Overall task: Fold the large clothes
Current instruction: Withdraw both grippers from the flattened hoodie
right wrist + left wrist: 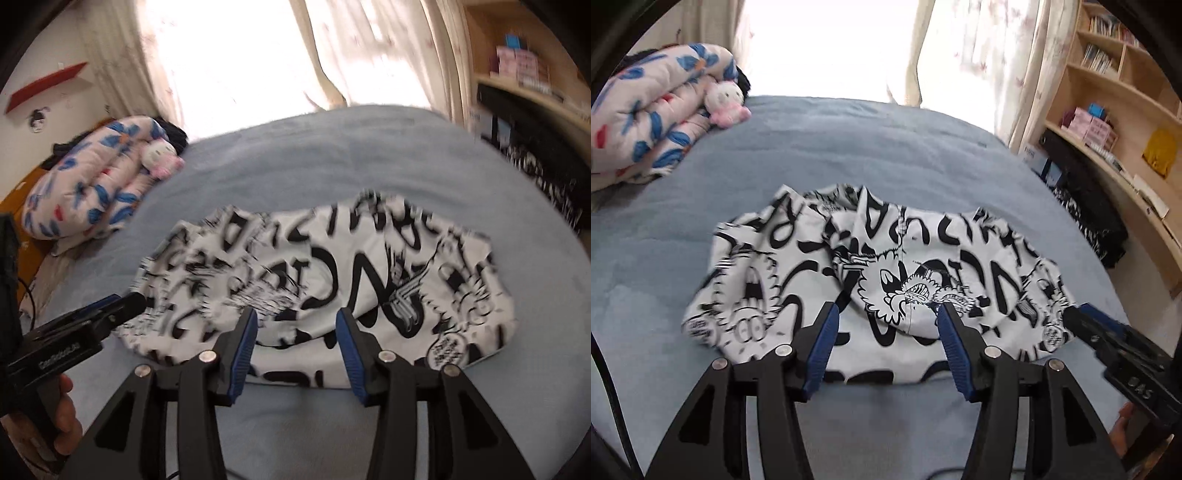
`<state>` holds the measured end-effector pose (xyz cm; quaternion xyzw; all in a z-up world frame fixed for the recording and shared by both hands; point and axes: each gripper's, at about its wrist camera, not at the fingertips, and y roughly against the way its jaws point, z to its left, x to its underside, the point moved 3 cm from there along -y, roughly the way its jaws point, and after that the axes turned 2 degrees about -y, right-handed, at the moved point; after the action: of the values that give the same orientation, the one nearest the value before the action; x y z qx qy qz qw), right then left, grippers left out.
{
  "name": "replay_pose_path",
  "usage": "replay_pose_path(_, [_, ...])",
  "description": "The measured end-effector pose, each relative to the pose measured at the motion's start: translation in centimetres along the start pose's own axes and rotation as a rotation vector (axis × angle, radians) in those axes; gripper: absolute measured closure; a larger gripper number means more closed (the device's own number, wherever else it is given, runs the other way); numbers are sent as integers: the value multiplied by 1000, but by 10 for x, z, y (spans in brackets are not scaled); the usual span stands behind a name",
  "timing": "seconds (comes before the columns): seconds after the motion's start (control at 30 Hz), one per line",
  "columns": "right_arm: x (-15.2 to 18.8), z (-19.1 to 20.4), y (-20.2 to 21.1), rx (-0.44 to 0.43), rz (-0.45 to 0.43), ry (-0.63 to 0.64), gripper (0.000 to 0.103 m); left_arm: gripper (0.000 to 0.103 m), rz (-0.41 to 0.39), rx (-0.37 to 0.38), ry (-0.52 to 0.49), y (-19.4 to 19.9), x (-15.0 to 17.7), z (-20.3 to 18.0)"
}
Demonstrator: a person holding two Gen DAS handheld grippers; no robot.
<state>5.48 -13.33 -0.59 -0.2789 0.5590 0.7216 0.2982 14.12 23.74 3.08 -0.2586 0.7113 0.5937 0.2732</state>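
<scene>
A white garment [798,258] [369,236] with black cartoon print lies in a rumpled, folded heap on the blue bed cover [849,155] [332,147]. My left gripper [888,308] hangs above its near edge, blue pads apart, nothing between them. It also shows at the left of the right wrist view as the left gripper [125,304], held by a hand [66,413]. My right gripper [297,314] stands open over the garment's near edge, not touching it. In the left wrist view the right gripper [1082,315] shows over the garment's right end.
A folded floral quilt [653,122] [88,192] with a pink plush toy [726,101] [162,155] lies at the bed's back left. Curtains [982,55] hang behind the bed. A wooden shelf [1115,122] and dark printed cloth [1089,221] line the right side.
</scene>
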Motion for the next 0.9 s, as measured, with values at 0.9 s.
replay_pose_path(0.9, [62, 30, 143, 223, -216, 206, 27, 33, -41, -20, 18, 108, 82, 22])
